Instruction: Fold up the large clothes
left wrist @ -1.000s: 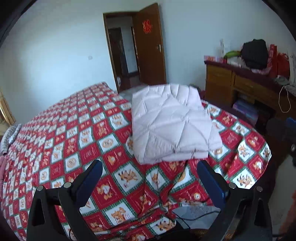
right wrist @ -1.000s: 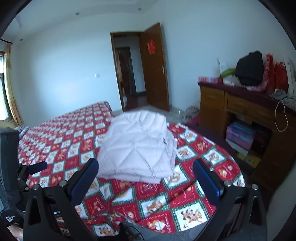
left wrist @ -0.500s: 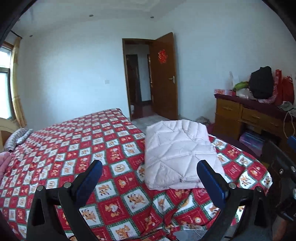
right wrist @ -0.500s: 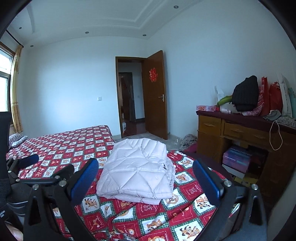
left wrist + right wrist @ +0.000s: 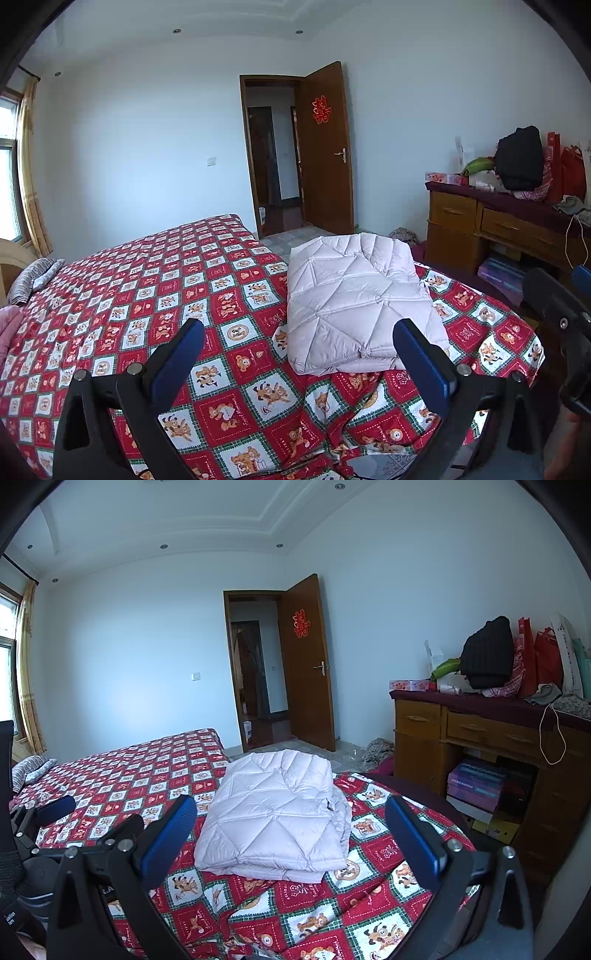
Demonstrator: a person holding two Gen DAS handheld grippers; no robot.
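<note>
On the near corner of the bed [image 5: 122, 295], with its red cartoon-print bedspread, the pale pink quilted down coat [image 5: 354, 295] lies as a compact, squared-off bundle, its layered edges stacked toward the cameras. What has changed over the last second is the viewpoint, not the garment: both grippers have lifted and tipped upward, so the ceiling and door [image 5: 327, 147] now fill far more of each view, while the coat keeps the same shape and place. I read that as the fold being done and the person backing off — nothing looks left to tuck.

The left gripper [image 5: 299, 363] hangs above the bed's edge, jaws spread wide, nothing between them. The right gripper [image 5: 291, 832] is the same — blue pads far apart, empty, short of the coat [image 5: 277, 812].

Counted:
- one folded coat
- one bed, with one striped pillow [image 5: 31, 277] at its far end
- two grippers, four blue pads
- one open door
- one wooden dresser [image 5: 480, 738], its top cluttered with bags and a black bundle
</note>
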